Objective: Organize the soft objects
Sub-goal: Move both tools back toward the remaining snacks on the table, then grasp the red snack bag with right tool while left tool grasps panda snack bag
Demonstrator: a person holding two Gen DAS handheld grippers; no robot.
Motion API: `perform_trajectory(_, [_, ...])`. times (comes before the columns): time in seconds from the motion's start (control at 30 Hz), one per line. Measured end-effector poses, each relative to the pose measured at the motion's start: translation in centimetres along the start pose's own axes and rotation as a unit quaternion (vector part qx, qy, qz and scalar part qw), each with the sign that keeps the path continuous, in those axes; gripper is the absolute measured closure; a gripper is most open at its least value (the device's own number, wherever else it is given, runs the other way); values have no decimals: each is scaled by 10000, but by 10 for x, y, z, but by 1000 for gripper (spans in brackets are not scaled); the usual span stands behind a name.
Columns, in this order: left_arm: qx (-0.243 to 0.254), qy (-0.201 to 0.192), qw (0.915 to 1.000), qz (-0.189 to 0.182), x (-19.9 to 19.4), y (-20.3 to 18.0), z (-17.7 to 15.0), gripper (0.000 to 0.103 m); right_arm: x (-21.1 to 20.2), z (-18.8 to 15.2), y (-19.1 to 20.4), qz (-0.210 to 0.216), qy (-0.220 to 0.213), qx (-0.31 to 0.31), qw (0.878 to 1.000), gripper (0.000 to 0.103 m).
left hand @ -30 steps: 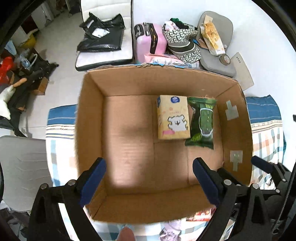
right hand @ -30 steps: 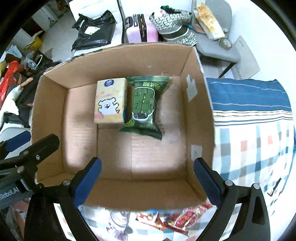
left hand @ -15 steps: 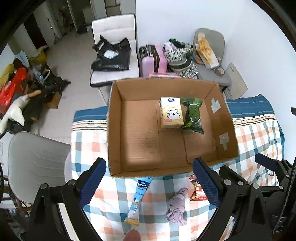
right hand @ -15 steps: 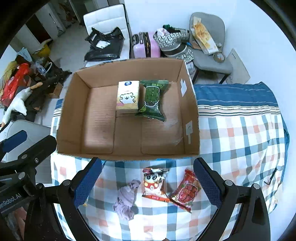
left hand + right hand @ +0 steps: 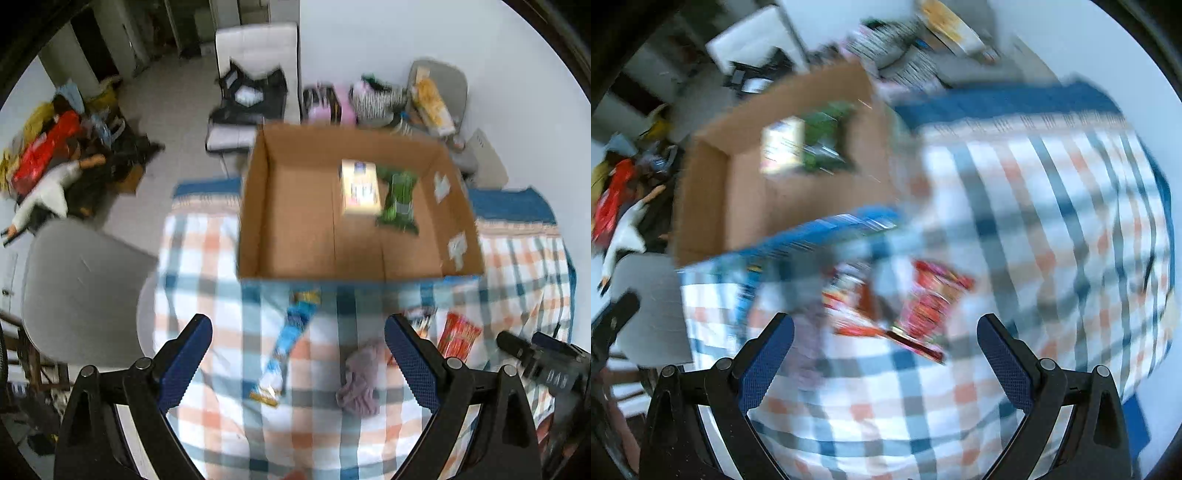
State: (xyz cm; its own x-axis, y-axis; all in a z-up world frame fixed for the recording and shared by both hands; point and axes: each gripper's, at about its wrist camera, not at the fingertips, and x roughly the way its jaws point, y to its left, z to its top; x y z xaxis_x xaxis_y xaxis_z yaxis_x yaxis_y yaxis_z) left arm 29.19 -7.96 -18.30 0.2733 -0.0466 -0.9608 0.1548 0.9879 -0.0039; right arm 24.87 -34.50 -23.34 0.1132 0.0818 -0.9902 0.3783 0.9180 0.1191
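Purple cloth [image 5: 357, 384] between open left tool [image 5: 298, 347] fingers.

White walls, pale tiled floor [image 5: 173, 103]; a white chair [image 5: 255, 51] and grey chair [image 5: 439, 77] hold clutter

both tongs spread wide, empty
left tongs [image 5: 298, 341] and right tongs [image 5: 885, 338] hover with fingers parted, gripping nothing.

No lettering can be read in either view — motion blur smears the printing on the yellow tissue pack [image 5: 360, 190], the green packet [image 5: 398, 201], the blue sachet [image 5: 291, 334] and the red snack packets [image 5: 931, 306] alike.
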Motion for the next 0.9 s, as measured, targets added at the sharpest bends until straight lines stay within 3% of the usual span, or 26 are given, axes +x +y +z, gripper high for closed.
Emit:
perform_trajectory(0.2, [27,862,9960,-233,67,-36,-30,7,85,-5,-49,-10,742,675,9950,2])
perform_trajectory(0.37, [34,1301,9908,-362,105,-64,-34,7,139,-4,-59,337,1119,1154,9864,5])
perform_trajectory(0.4, [45,1346,9900,-407,111,-70,-34,7,145,-4,-59,403,1165,1182,9853,8])
perform_trajectory(0.47, [87,1423,9891,-370,119,-80,-33,7,159,-8,-56,363,1306,1085,9848,28])
perform_trajectory(0.5, [136,1440,9888,-369,122,-85,-32,7,163,-10,-56,317,1368,1042,9846,50])
perform_trajectory(0.7, [478,1461,9871,-438,133,-118,-25,7,150,-27,-85,157,1334,929,9866,52])
perform_trajectory(0.9, [594,1891,9787,-528,175,-144,-24,7,145,-29,-101,261,1353,819,9871,49])
